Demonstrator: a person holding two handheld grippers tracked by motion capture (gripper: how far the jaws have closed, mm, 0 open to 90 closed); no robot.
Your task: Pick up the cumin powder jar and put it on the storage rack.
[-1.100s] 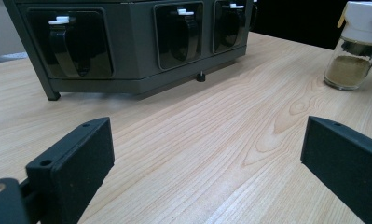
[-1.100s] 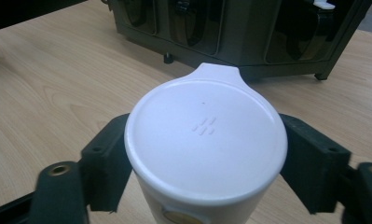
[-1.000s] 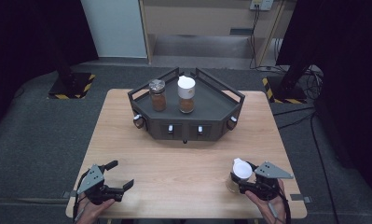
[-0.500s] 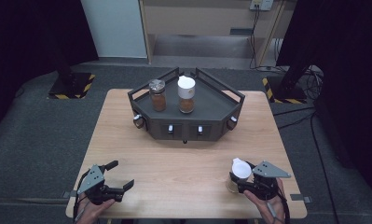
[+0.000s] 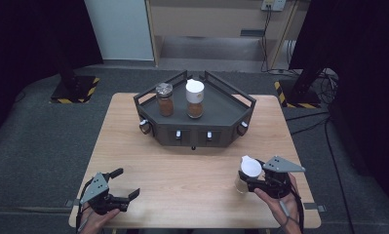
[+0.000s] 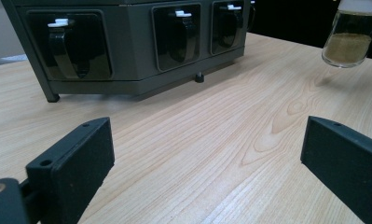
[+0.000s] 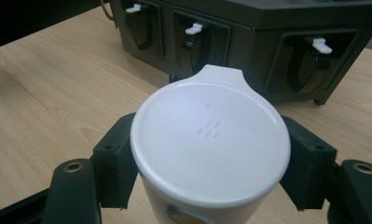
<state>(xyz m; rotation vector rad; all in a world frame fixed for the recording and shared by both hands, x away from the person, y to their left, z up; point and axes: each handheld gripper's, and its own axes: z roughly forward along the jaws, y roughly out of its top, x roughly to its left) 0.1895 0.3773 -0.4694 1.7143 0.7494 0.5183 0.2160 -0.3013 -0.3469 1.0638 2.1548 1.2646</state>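
Note:
My right gripper [image 5: 247, 184] is shut on a glass spice jar [image 5: 250, 168] with a white flip lid and holds it just above the table's near right part. In the right gripper view the jar's lid [image 7: 210, 140] sits between the two black pads [image 7: 113, 161]. From the left gripper view the jar [image 6: 349, 39] hangs clear of the wood, with yellowish powder inside. The left gripper [image 5: 127, 183] rests at the near left, open, with bare wood between its jaws [image 6: 207, 158].
A dark grey angular rack [image 5: 221, 127] stands at the table's far middle, with small latched drawers along its front [image 6: 127, 46]. On top stand a brown-filled jar with a clear lid [image 5: 165, 100] and a white-lidded jar [image 5: 195, 99]. The wooden table [image 5: 192, 180] ends near both hands.
The right gripper has risen with the jar, taking it off the table and a little toward the rack. The left gripper has stayed where it was.

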